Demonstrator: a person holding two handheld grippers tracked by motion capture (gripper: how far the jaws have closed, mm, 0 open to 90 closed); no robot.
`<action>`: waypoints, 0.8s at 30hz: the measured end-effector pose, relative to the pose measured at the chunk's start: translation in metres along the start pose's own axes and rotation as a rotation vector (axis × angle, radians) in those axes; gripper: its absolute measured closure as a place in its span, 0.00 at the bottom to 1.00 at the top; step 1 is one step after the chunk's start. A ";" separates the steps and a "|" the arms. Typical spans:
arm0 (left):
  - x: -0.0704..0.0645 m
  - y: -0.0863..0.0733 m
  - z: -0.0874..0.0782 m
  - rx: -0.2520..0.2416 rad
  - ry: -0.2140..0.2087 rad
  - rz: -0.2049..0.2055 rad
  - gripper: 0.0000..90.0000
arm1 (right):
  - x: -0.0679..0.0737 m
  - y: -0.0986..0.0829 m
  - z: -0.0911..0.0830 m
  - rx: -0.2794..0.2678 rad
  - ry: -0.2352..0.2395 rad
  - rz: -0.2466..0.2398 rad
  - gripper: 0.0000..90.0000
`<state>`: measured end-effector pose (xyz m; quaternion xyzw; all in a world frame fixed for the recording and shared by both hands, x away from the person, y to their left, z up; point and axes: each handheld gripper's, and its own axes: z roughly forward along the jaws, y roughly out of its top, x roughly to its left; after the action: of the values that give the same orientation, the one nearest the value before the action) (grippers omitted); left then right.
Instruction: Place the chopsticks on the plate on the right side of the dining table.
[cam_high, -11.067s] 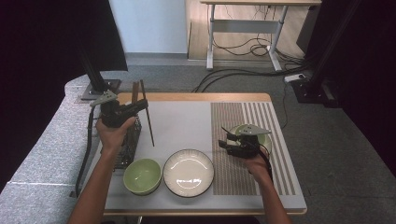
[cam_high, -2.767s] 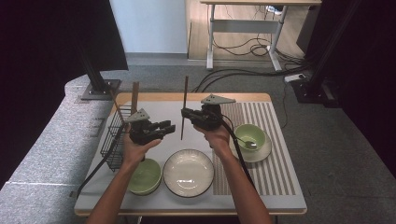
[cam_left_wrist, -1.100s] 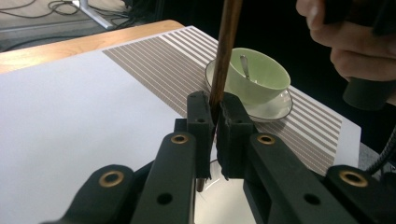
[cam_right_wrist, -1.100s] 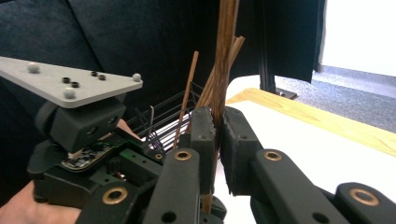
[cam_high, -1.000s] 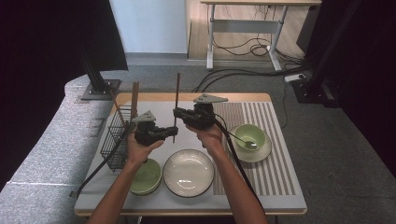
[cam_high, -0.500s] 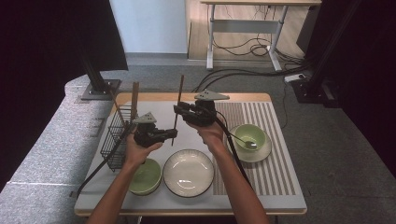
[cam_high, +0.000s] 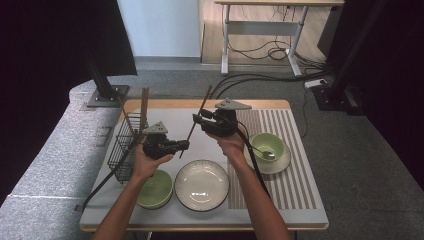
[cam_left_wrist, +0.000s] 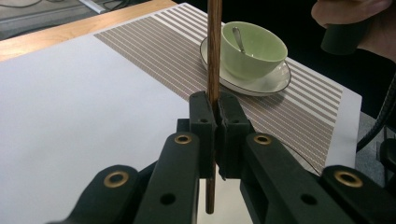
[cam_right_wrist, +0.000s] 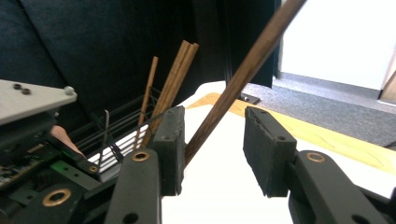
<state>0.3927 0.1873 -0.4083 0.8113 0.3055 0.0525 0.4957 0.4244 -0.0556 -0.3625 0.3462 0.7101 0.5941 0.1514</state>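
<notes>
The left gripper (cam_left_wrist: 215, 116) has its jaws clamped on a dark brown wooden chopstick (cam_left_wrist: 214, 51), a slim straight stick that leans over the white mat (cam_high: 165, 115) in the high view. The right gripper (cam_right_wrist: 212, 149) stands with jaws parted, the stick resting against one pad and clear of the other. Behind it a wire basket (cam_high: 122, 145) holds more wooden sticks (cam_right_wrist: 170, 84). A green cup with a spoon (cam_left_wrist: 252, 46) sits on a saucer (cam_left_wrist: 273, 81) on the striped mat. A white plate (cam_high: 201, 184) and a green bowl (cam_high: 155, 189) lie nearer the person. Half a second ago the stick stood nearly upright; now it tilts more.
</notes>
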 end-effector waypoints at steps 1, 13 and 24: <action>0.000 0.000 0.000 0.001 -0.001 0.001 0.96 | -0.002 -0.002 -0.001 0.003 -0.005 0.003 0.65; -0.001 -0.001 0.001 0.013 0.003 0.001 0.96 | -0.015 -0.012 -0.003 0.027 -0.030 0.026 0.62; -0.001 -0.001 0.002 0.028 0.008 0.002 0.96 | -0.024 -0.022 -0.004 0.048 -0.044 0.068 0.58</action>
<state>0.3922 0.1854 -0.4104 0.8183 0.3073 0.0517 0.4830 0.4325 -0.0756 -0.3872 0.3868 0.7083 0.5741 0.1383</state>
